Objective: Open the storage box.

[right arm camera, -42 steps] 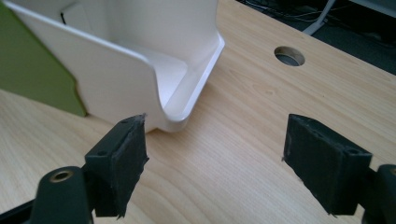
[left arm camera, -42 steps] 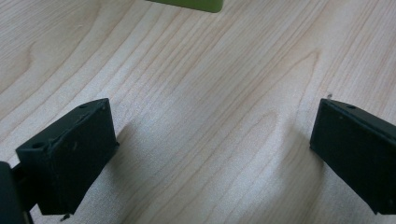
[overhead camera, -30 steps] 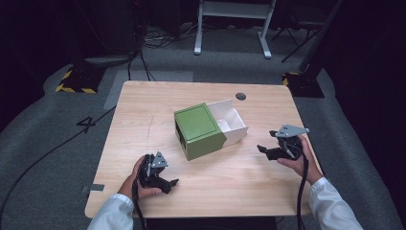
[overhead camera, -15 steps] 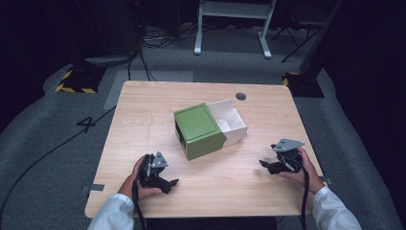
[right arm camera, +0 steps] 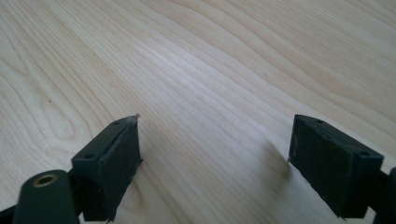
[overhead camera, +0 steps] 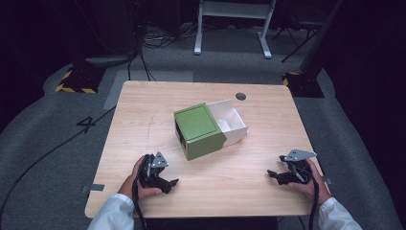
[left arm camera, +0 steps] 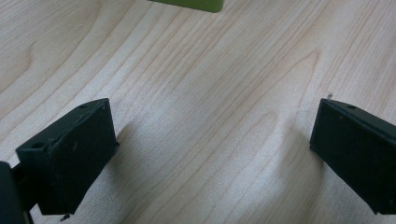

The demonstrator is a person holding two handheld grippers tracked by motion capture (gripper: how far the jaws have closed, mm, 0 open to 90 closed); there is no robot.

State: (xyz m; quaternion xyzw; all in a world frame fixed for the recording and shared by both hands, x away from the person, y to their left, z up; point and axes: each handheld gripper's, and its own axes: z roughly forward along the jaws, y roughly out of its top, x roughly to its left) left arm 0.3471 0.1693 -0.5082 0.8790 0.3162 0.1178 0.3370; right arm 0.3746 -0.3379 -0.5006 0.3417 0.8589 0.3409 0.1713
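On the table's near right edge, right gripper (overhead camera: 280, 176) has dropped back from the half-open green box (overhead camera: 201, 130) mid-table, jaws wide and empty like left gripper (overhead camera: 165, 182); likely resting between steps.

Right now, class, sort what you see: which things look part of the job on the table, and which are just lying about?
Likely part of the job:
green box with its white drawer slid partly out
left tongs, open
right tongs, open

Just lying about:
white frame legs beyond the table
floor cables
striped floor block
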